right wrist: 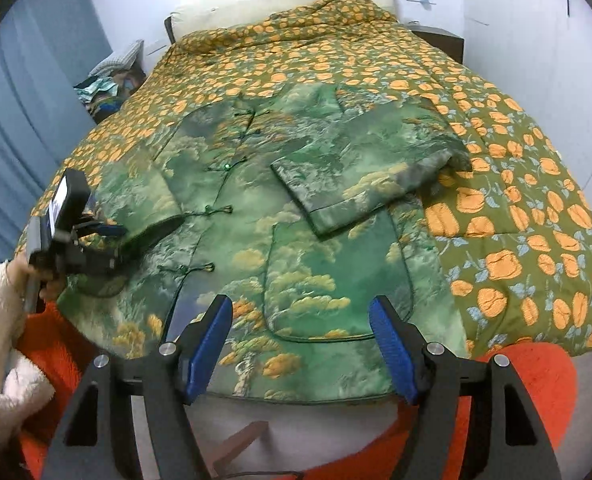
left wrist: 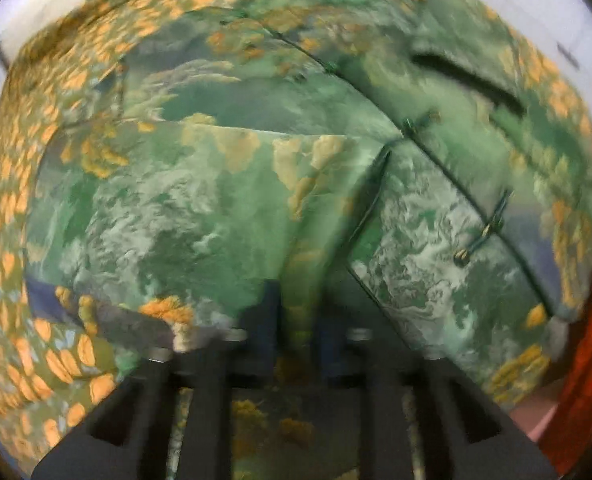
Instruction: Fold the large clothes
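A large green jacket (right wrist: 296, 208) with a tree and cloud print and knot buttons lies front-up on the bed. Its right sleeve (right wrist: 359, 176) is folded across the chest. My left gripper (left wrist: 299, 312) is shut on a fold of the jacket's cloth (left wrist: 301, 256), at the jacket's left side; it shows in the right wrist view (right wrist: 108, 236) holding the left sleeve. My right gripper (right wrist: 299, 340) is open and empty, above the jacket's lower hem near the bed's foot.
The bed has a green quilt (right wrist: 495, 208) with orange flowers. An orange blanket (right wrist: 535, 376) hangs at the foot. A cream headboard (right wrist: 280, 0) is at the far end. A pile of cloth (right wrist: 108, 84) sits beside the bed at far left. Blue curtain (right wrist: 24, 92) on the left.
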The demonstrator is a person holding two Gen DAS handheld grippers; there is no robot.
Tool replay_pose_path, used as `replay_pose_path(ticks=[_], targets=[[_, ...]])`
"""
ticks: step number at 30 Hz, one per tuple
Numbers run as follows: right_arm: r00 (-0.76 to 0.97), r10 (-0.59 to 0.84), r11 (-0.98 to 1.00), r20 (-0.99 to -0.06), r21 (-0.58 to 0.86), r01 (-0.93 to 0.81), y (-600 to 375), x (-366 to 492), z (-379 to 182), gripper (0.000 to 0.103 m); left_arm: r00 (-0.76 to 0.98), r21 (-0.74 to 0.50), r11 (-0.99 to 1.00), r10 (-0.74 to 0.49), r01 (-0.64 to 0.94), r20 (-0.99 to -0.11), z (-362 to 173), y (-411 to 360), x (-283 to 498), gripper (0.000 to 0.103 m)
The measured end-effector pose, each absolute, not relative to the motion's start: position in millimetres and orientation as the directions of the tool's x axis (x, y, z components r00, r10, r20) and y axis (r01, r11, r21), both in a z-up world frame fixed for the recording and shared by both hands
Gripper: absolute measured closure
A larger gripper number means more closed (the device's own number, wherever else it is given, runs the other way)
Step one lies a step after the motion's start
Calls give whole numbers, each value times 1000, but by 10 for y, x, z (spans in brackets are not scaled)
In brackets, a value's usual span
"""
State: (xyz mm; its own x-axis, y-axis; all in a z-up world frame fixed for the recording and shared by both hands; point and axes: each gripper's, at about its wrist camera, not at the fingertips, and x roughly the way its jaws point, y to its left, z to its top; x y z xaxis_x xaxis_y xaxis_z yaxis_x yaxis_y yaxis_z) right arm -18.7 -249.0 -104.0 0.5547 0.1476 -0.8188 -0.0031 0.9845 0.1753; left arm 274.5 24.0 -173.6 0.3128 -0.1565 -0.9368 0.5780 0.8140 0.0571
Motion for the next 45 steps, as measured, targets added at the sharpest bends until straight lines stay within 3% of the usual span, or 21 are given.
replay_pose_path(ticks=[5,8,14,17,24,32,34,35,37,39,41,45], targets=[[586,160,986,-795,158,-54,-2334,-180,-958,32,468,40,900,-188,434,-863,-1173,760,2778,92],[599,168,986,-783,143,-90,-2232,-193,-919,32,577,34,967,-122,251,-808,-809,1357,2772,93],[584,184,983,-790,147,-111,-2119,-176,-982,32,652,144,948,302,-285,-696,-551,2818,2761,94],[571,183,983,-800,139,-120,-2058,-156,-1010,32,591,170,883,425,-437,-686,-626,3289,2721,95],[547,175,983,-818,118,-139,-1904,-114,-1032,32,492,289,799,564,-527,-663,-996,3613,2858,96],[527,121,991,-841,73,-110,-2036,12,-1069,32,375,322,760,583,-564,-721,-1492,3882,2809,96],[531,92,991,-843,26,-130,-2100,132,-1049,32,346,313,772,555,-554,-757,-1630,3921,2840,93],[529,75,990,-845,0,-141,-2117,190,-1050,31,342,308,773,549,-555,-762,-1664,3920,2816,85],[528,20,981,-849,-85,-175,-2183,387,-1088,21,328,312,771,547,-555,-770,-1702,3912,2759,68],[535,-11,971,-845,-138,-197,-2250,544,-1150,18,338,315,776,549,-546,-765,-1672,3877,2662,41],[528,-42,953,-848,-193,-234,-2302,764,-1288,18,376,299,801,528,-518,-761,-1599,3833,2541,34],[516,-25,903,-856,-241,-355,-2209,1069,-1577,18,398,234,830,466,-506,-790,-1415,3742,2276,32]])
